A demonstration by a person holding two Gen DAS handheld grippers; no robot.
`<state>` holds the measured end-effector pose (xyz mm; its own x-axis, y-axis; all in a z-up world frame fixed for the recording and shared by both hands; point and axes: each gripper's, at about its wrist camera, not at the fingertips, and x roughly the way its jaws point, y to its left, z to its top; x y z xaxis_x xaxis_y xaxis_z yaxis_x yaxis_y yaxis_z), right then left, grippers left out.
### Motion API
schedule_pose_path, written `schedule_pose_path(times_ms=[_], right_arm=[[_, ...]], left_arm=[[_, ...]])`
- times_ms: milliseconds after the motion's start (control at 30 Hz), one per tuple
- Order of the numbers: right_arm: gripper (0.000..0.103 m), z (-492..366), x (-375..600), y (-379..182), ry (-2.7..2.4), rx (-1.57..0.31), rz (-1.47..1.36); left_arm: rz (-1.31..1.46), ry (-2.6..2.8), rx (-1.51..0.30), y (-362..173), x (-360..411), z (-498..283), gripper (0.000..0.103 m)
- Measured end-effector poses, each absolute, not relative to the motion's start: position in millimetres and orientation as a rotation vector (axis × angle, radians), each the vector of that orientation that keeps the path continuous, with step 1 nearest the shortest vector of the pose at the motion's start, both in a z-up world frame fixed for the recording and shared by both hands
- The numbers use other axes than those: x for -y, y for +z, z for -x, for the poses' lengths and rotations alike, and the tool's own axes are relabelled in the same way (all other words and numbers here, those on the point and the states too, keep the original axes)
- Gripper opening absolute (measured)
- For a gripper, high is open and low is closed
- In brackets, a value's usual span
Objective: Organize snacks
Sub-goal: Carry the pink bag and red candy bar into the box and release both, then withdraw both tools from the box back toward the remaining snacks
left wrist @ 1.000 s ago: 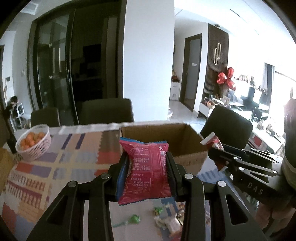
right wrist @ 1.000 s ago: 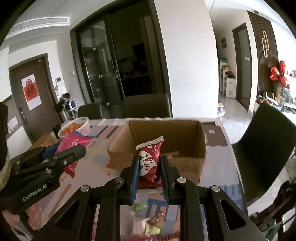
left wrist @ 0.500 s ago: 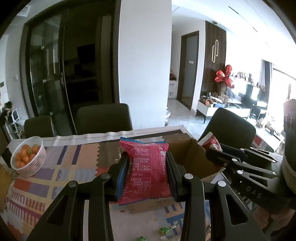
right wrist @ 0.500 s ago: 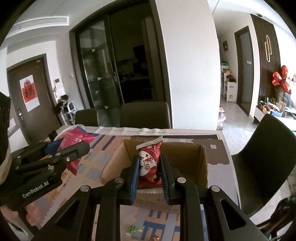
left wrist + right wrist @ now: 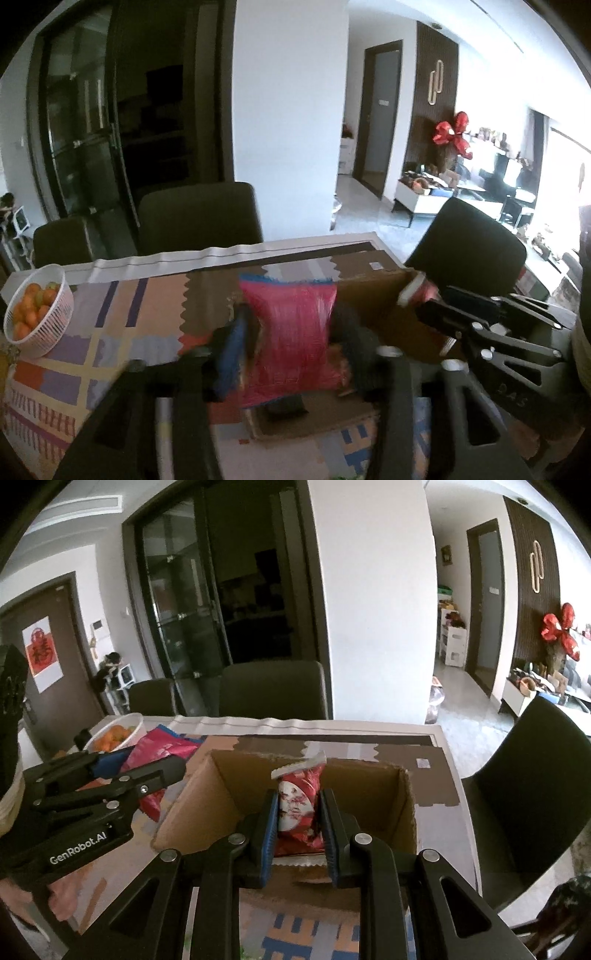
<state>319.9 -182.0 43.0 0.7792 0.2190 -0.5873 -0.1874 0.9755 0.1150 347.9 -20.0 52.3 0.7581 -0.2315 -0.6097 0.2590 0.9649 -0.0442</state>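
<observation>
A pink snack packet [image 5: 291, 339], smeared by motion, hangs between the fingers of my left gripper [image 5: 291, 317] above the left rim of the open cardboard box [image 5: 373, 295]. Those jaws are opening, and dark gaps show beside the packet. In the right wrist view the left gripper [image 5: 155, 760] and its pink packet [image 5: 166, 744] are at the box's left wall. My right gripper [image 5: 299, 801] holds a narrow red snack packet [image 5: 299, 805] upright over the inside of the box [image 5: 221, 775]. Its jaws are opening, with the pads still against the packet. From the left wrist, the right gripper [image 5: 436, 301] reaches in from the right.
A white basket of oranges [image 5: 37, 317] stands at the table's left. A patterned cloth [image 5: 110, 332] covers the table. Dark chairs [image 5: 273, 690] stand along the far side, and another chair [image 5: 535, 775] is on the right. A person's hand [image 5: 62, 904] holds the left gripper.
Both grippers have moved forward over the box, which now fills the lower view. The left jaws have spread and its packet is blurred. The right jaws have widened slightly.
</observation>
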Motion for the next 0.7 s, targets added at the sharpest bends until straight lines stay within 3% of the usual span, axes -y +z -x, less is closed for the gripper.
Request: schedule_pose_path(times_ms=[33,67,433,700], right_arm=[[0.05,-320.7,182.5,41.3,0.203,-0.648,-0.049],[0.056,-320.0,183.6,40.9,0.186,-0.647,-0.053],[0.057,-278.9,182.9,49.0,0.175,-0.607,-0.06],[0.057,-242.4,178.0,55.0,0.195,-0.581,-0.073]], left_arm=[[-0.045,-0.265,-0.652,52.8,19.9,-346.3,0.067],[-0.049,-0.264,-0.64,53.4,19.1,-343.8,0.068],[-0.06,-0.249,-0.603,62.1,4.2,-298.5,0.078],[-0.081,-0.244,-0.554,74.5,-2.3,-252.7,0.079]])
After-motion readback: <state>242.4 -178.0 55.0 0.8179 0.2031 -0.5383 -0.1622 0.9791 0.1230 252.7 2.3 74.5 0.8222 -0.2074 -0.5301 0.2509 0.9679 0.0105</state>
